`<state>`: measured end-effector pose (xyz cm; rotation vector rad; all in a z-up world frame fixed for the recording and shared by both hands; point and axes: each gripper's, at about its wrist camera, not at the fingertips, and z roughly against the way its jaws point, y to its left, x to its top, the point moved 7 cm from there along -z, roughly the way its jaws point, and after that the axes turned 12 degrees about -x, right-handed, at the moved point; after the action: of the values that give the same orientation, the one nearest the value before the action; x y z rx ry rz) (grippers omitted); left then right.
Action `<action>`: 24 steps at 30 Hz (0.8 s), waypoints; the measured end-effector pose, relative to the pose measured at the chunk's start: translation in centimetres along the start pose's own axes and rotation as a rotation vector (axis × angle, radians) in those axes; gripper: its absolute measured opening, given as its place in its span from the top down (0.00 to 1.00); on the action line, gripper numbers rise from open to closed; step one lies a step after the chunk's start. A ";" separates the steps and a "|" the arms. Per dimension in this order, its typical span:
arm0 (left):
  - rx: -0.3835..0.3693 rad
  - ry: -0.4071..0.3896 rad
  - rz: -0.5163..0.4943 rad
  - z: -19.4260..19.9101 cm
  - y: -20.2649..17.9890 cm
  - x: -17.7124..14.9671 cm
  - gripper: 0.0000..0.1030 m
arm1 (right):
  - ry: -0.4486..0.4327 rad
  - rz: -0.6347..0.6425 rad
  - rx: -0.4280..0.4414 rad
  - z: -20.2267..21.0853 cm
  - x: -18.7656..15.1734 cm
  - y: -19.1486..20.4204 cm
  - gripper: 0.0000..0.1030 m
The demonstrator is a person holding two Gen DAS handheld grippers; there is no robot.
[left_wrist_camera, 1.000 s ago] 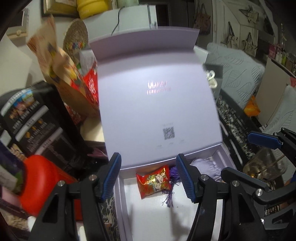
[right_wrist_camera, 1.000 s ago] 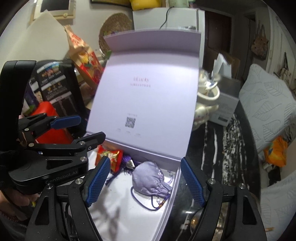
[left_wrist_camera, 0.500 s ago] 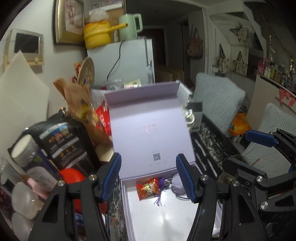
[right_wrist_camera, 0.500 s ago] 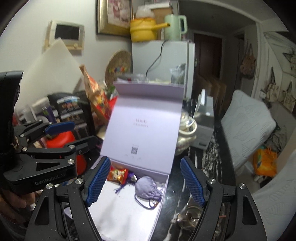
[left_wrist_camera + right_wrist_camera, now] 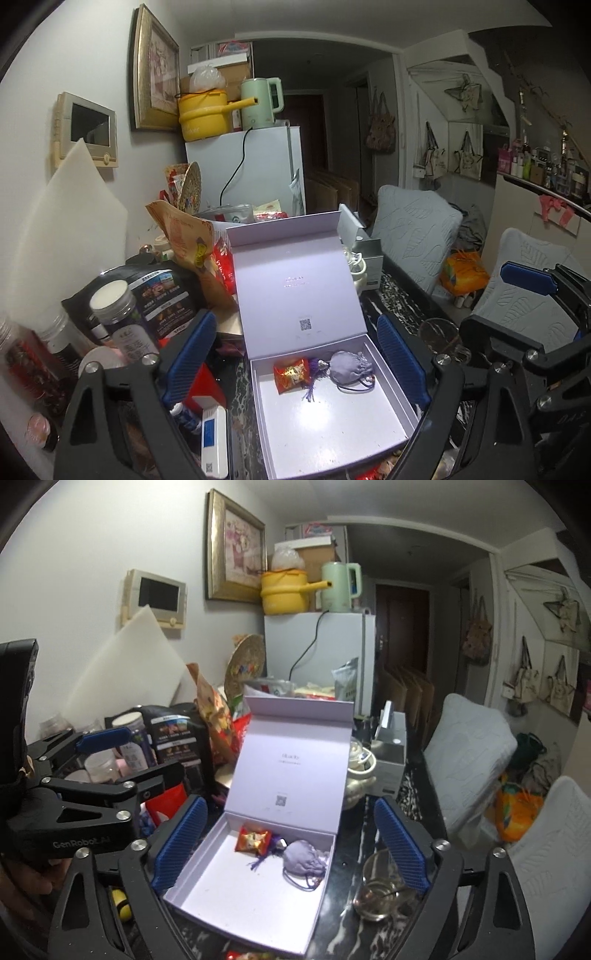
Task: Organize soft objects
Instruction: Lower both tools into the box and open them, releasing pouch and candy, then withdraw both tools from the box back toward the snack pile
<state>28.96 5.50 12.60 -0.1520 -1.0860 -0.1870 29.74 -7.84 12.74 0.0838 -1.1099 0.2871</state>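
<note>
An open lilac gift box (image 5: 325, 435) (image 5: 221, 897) stands on a dark marble table with its lid upright. At its far end lie a red and gold sachet (image 5: 291, 373) (image 5: 253, 840), a purple tassel (image 5: 314, 376) (image 5: 264, 856) and a lilac drawstring pouch (image 5: 349, 367) (image 5: 303, 860). My left gripper (image 5: 295, 365) is open and empty, held above and back from the box. My right gripper (image 5: 288, 849) is open and empty, beside the left one and to its right.
Jars, black snack bags and a red bag (image 5: 122, 328) crowd the table to the left of the box. A glass cup (image 5: 380, 890) stands right of the box. A white teapot (image 5: 360, 775) and a grey box (image 5: 391, 760) sit behind it. Grey cushions (image 5: 413, 240) are at the right.
Both grippers have pulled up and back from the box, so it looks smaller and farther. The pouch and sachet lie in the box where they were. Both stay open.
</note>
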 end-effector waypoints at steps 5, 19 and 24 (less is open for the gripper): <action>-0.023 -0.014 -0.003 2.4 -0.4 -1.1 0.11 | -0.037 -0.016 0.002 3.2 -0.4 0.0 0.04; -0.096 -0.001 -0.054 7.3 -3.8 -6.3 0.08 | -0.058 0.011 -0.004 8.8 -4.5 1.4 0.02; -0.115 0.013 -0.037 8.5 -4.6 -8.2 0.08 | -0.042 -0.006 0.001 10.3 -6.8 1.7 0.02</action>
<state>16.89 3.44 9.32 -0.2334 -1.0659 -0.2836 17.52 -9.65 11.18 0.0942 -1.1513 0.2820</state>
